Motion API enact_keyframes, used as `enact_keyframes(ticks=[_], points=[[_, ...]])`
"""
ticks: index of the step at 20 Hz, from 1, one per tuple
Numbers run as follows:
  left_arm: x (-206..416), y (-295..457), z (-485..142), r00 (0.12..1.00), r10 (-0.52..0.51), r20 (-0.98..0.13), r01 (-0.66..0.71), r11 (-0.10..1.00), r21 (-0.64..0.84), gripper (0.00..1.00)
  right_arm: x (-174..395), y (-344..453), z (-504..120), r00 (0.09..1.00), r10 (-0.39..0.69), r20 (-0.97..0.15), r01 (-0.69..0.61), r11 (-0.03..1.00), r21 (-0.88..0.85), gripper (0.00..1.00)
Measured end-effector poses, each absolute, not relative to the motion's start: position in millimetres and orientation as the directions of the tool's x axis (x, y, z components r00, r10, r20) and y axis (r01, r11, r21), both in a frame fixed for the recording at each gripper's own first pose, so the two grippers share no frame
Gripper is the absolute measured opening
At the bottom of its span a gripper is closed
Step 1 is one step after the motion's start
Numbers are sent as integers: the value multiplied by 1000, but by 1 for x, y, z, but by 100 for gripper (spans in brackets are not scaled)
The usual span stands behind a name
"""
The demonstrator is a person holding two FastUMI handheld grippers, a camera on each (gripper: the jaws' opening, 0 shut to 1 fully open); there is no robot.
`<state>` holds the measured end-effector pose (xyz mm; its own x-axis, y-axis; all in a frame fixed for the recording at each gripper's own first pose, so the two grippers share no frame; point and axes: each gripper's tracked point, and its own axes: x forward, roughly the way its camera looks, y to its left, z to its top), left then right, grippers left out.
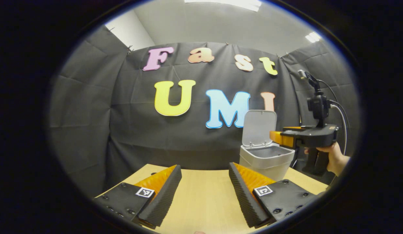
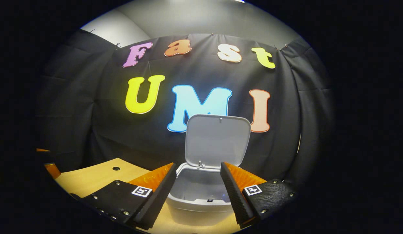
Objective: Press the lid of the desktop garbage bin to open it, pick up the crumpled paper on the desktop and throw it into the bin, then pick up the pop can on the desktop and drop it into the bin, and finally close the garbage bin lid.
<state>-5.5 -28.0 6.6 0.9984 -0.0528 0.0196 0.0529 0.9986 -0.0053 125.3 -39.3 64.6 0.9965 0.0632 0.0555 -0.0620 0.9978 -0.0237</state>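
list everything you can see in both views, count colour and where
garbage bin: one, pale grey-white, on the desk's far right part; the right gripper view looks down into it
bin lid: one, same pale colour, hinged up and standing open behind the bin's mouth
desk: one, light wood, with a small dark round hole in its top in the right gripper view
booth wall: black cloth, behind the desk
left gripper: one, fingers apart above bare desk, holding nothing
right gripper: one, fingers apart over the bin's opening, holding nothing
hand: one, gripping the right gripper's handle, right of the bin in the left gripper view
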Motion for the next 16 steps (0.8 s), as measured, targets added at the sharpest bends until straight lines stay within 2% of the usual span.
enact_keyframes(ticks=[2, 4, 5, 6, 7, 8, 16], points=[[-4, -29, 8, 998, -58, 22, 58, 998, 2, 100, 132, -47, 80, 996, 42, 76, -39, 999, -31, 89], [-3, -31, 8, 998, -66, 21, 66, 998, -2, 100, 137, -54, 94, 995, 21, 99, -16, 999, -44, 100], [-2, -32, 7, 997, -69, 19, 69, 998, -4, 100, 141, -56, 99, 994, 10, 105, -4, 999, -50, 93], [-2, -31, 5, 997, -71, 14, 71, 997, -4, 100, 143, -58, 102, 994, -1, 105, 7, 999, -53, 93], [-1, -31, 5, 997, -71, 14, 71, 997, -4, 100, 146, -59, 105, 994, -9, 105, 15, 998, -54, 100], [1, -30, 6, 997, -73, 15, 73, 997, -2, 100, 148, -59, 108, 994, -13, 108, 19, 998, -52, 93], [19, -28, 15, 993, -114, 31, 113, 993, 11, 100, 176, -71, 141, 990, -72, 121, 81, 995, -65, 93]])
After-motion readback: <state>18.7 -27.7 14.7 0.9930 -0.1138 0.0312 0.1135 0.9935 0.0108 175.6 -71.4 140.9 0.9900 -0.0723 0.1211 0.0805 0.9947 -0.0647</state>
